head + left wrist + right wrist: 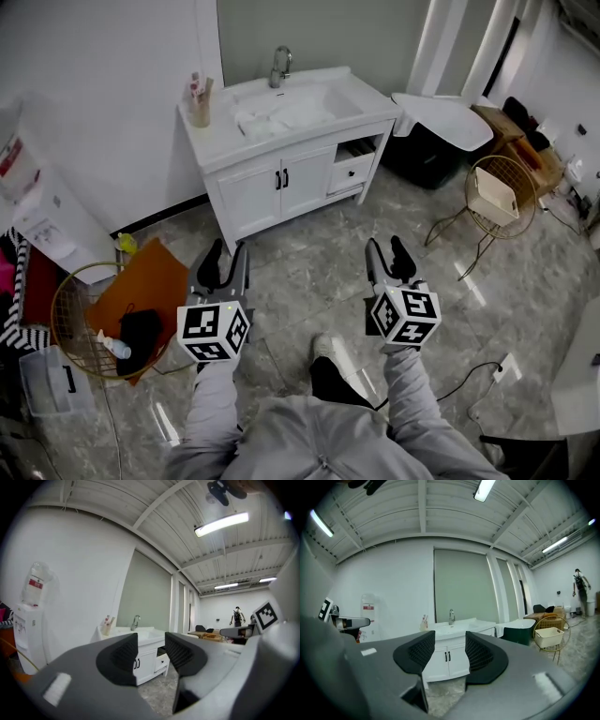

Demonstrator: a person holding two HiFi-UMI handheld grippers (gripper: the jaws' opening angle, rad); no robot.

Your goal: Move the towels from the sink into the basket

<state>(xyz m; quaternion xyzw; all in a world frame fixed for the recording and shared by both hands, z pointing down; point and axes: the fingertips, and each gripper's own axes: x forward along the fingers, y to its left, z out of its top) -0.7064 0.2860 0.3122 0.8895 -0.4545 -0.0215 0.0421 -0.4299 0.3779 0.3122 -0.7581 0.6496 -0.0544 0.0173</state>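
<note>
White towels (279, 116) lie crumpled in the basin of the white sink cabinet (309, 164) at the far wall. A gold wire basket (502, 195) stands on thin legs to the right, with a white box inside. My left gripper (225, 253) and right gripper (386, 249) are held side by side over the floor, well short of the cabinet, both pointing at it. Both are open with nothing between the pads. The left gripper view frames the cabinet (146, 656) between its open jaws; the right gripper view shows the cabinet (449, 657) and the basket (551, 633).
A second wire basket (70, 323) at the left holds an orange sheet, a black item and a bottle. A water dispenser (42, 202) stands by the left wall. A cup with toothbrushes (198, 103) sits on the counter. A dark bin with a white lid (441, 127) stands right of the cabinet.
</note>
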